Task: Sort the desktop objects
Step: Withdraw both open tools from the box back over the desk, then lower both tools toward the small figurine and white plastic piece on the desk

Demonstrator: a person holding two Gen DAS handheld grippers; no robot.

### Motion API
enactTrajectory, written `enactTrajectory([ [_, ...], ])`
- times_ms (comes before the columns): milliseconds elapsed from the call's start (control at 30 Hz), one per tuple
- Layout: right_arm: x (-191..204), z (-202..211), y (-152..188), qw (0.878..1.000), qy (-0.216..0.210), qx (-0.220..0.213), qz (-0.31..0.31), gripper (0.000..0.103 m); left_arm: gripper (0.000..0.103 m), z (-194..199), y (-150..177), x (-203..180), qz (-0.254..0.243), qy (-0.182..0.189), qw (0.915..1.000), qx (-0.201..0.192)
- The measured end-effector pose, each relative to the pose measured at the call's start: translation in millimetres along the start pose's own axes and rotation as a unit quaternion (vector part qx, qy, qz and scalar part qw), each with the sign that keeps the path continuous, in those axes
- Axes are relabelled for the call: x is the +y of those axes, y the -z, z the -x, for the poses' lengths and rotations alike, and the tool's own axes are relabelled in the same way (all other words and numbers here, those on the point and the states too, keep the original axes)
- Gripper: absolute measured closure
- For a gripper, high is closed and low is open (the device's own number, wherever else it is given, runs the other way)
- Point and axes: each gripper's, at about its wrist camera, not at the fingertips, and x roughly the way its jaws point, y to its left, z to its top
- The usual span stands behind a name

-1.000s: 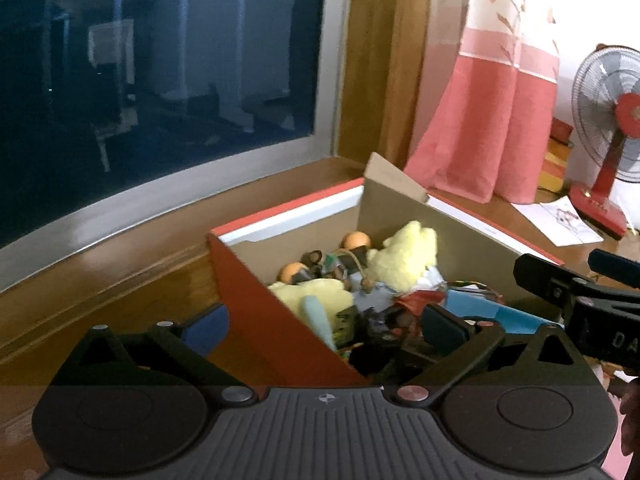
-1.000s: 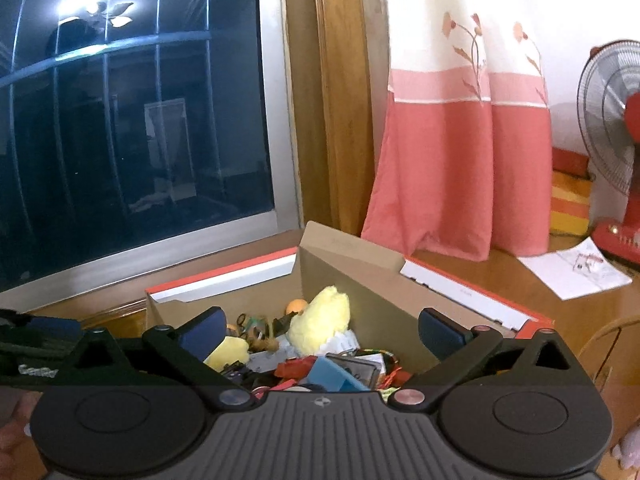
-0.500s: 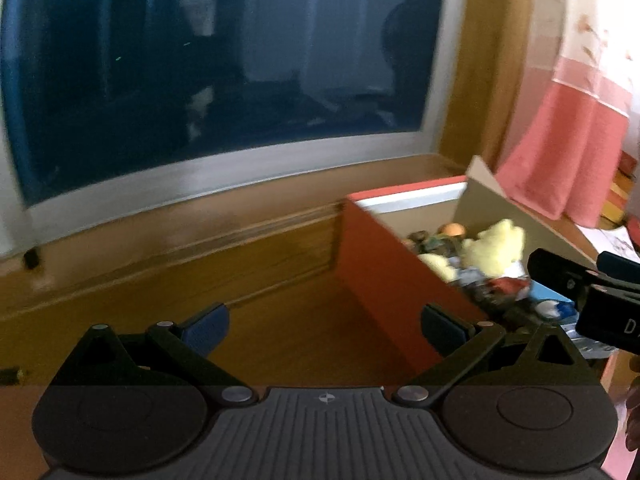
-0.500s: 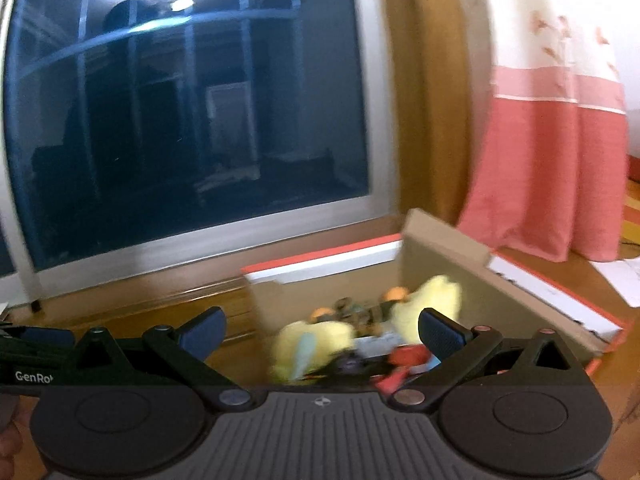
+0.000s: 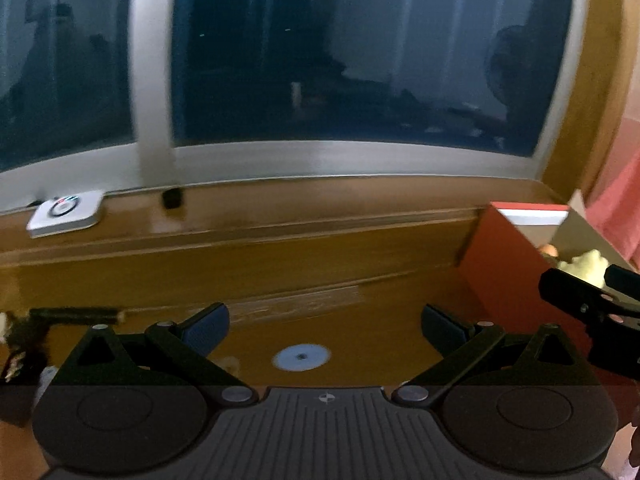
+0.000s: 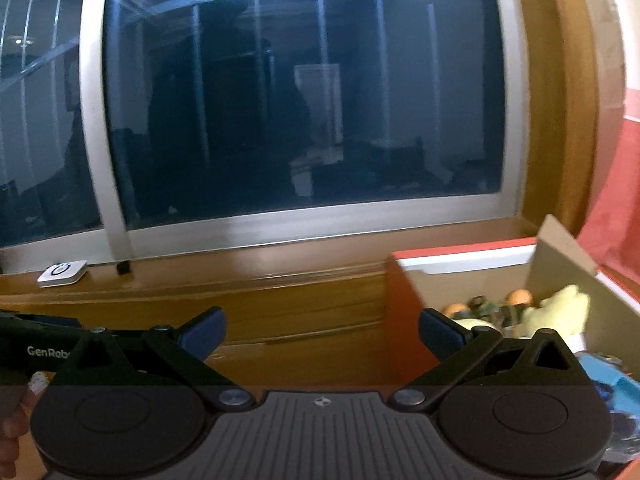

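A red cardboard box (image 6: 404, 320) full of small toys stands on the wooden desk at the right; a yellow plush (image 6: 560, 308) and orange balls (image 6: 518, 297) show inside it. In the left wrist view the same box (image 5: 504, 276) sits at the right edge. My left gripper (image 5: 324, 326) is open above the bare desk, with a small pale blue disc (image 5: 301, 357) lying between its fingers. My right gripper (image 6: 322, 330) is open too, empty, its right finger in front of the box's near corner. The right gripper's body (image 5: 592, 312) shows at the right of the left wrist view.
A dark window with a pale frame (image 5: 320, 160) runs behind the desk. On the sill lie a white square device (image 5: 64, 212) and a small black block (image 5: 173, 198). A long dark object (image 5: 74, 315) lies at the left. A pink curtain (image 6: 616, 208) hangs right.
Both views have swung left, away from the box. The box has slid from the centre to the right edge, and the window and bare desk now fill the frames. Both grippers stay open.
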Motion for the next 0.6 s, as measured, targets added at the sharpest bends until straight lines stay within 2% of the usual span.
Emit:
enactTrajectory([
  [300, 51, -24, 2, 0.999, -0.046, 0.02, 0.018, 0.0, 0.0, 5, 11, 64, 0.046, -0.048, 0.9977, 0.014],
  [600, 114, -51, 13, 0.994, -0.095, 0.05, 0.036, 0.0, 0.0, 13, 21, 130, 0.088, -0.097, 0.9912, 0.021],
])
